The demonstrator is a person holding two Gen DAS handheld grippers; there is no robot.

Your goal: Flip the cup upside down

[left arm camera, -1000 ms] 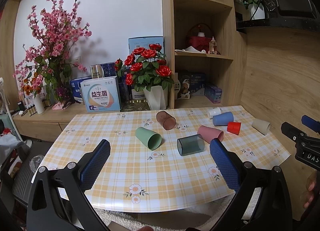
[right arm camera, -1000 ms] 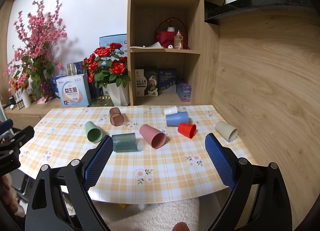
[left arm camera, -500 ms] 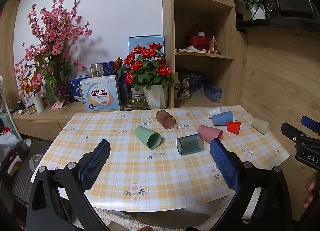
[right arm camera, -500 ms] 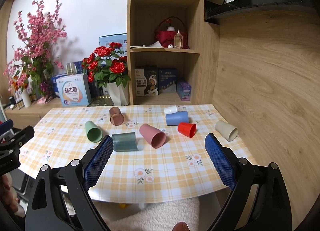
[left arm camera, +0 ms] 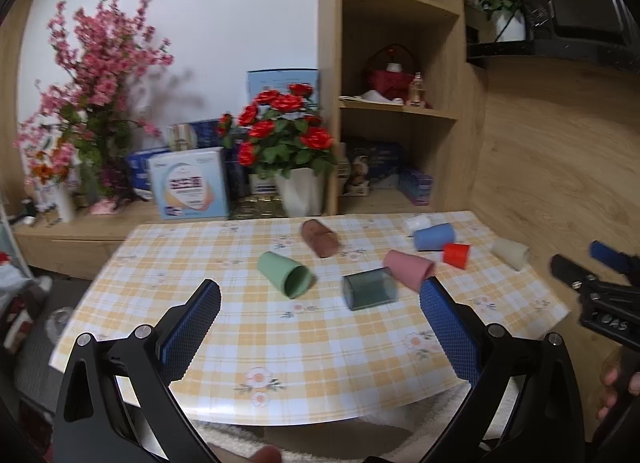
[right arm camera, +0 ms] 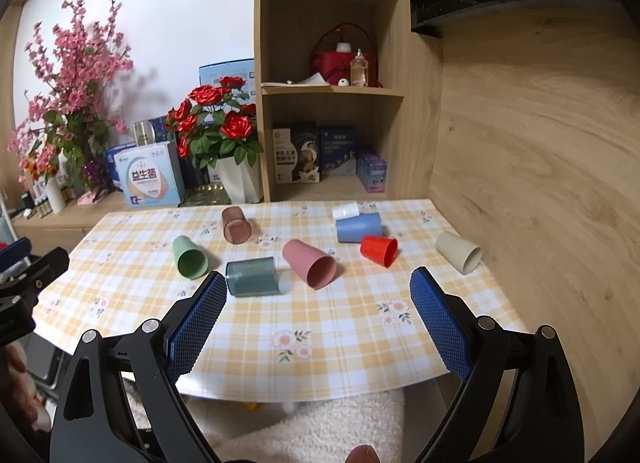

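Several cups lie on their sides on the checked table: green, smoky grey, pink, brown, blue, white, red, beige. The same cups show in the left wrist view, with the green cup and the grey cup nearest. My left gripper is open and empty over the table's near edge. My right gripper is open and empty, short of the grey and pink cups.
A white pot of red roses, boxes and a pink blossom vase stand on the sideboard behind the table. A wooden shelf unit rises at the back, and a wooden wall runs along the table's right edge.
The left wrist view is now blurred and shifted left and down, showing the left gripper moving. The right gripper has edged slightly toward the table. No cup has moved.
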